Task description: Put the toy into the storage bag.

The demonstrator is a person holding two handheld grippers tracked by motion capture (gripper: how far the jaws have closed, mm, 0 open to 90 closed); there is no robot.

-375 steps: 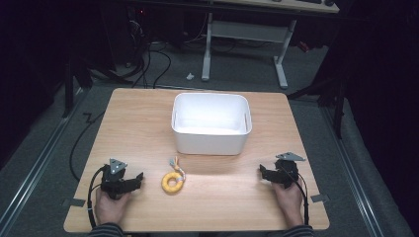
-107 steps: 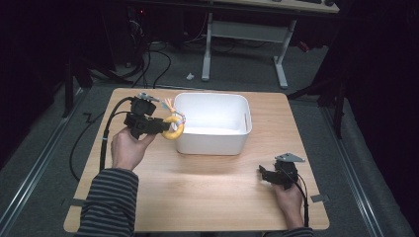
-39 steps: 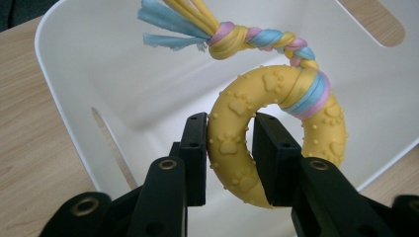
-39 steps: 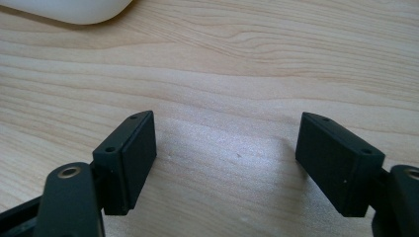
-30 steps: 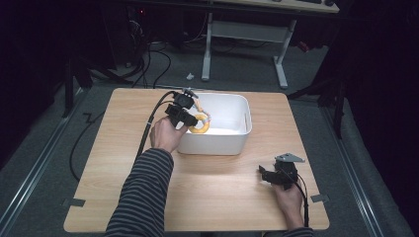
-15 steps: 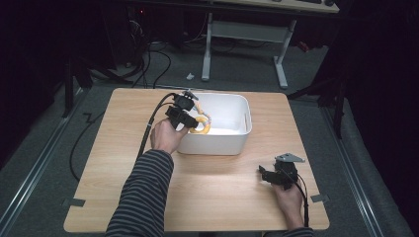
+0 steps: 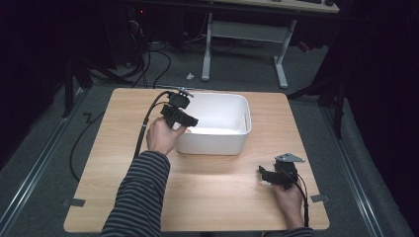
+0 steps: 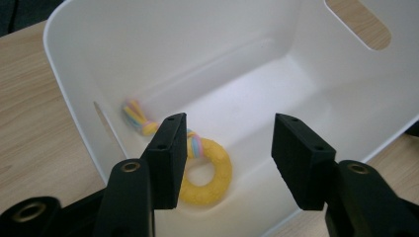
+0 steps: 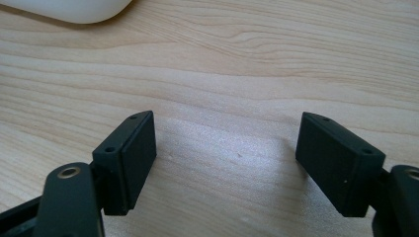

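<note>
One ring toy (image 8: 206,173) (in one bin (image 8: 276,64))

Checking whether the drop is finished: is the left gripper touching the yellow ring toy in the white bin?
Apart. In the left gripper view the left gripper has its jaws spread wide, and the yellow ring toy lies on the white bin floor below them.

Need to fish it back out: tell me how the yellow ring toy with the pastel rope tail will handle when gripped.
The yellow ring toy with the pastel rope tail looks small, probably light. Its braided tail likely flops. Lying flat in the white plastic bin, it shouldn't roll.
</note>
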